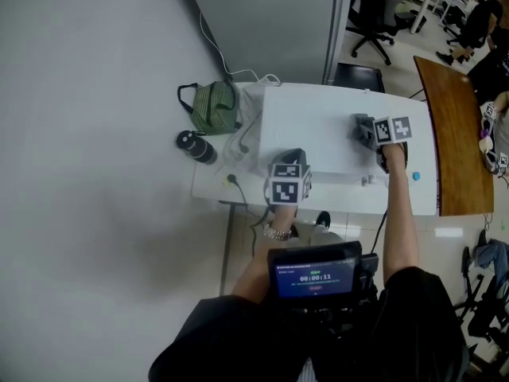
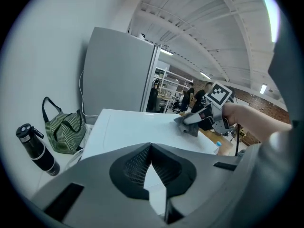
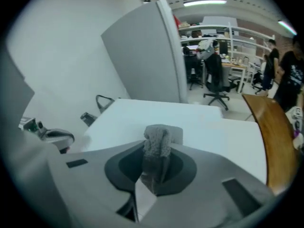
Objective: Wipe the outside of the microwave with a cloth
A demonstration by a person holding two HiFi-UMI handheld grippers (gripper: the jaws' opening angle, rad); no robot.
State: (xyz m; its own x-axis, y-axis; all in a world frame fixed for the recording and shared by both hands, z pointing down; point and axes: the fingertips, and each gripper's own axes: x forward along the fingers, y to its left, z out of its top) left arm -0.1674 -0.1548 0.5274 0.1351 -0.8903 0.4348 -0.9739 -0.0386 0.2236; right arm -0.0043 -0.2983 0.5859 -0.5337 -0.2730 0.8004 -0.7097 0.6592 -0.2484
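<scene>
The white microwave (image 1: 318, 130) stands on a white table, and I look down on its top. A grey cloth (image 1: 363, 130) lies pressed on the right part of that top, and my right gripper (image 1: 371, 134) is shut on it. In the right gripper view the cloth (image 3: 156, 144) bunches up between the jaws of the right gripper (image 3: 154, 153), over the microwave top (image 3: 199, 125). My left gripper (image 1: 292, 161) sits at the microwave's front edge, and the left gripper (image 2: 151, 151) is shut with nothing in it. The left gripper view also shows the cloth (image 2: 188, 127).
A green striped bag (image 1: 215, 108) and a black bottle (image 1: 196, 147) stand on the white table (image 1: 208, 188) left of the microwave, with cables beside them. A wooden table (image 1: 457, 134) lies to the right. A grey partition (image 1: 262, 22) and office chairs (image 1: 374, 14) are behind.
</scene>
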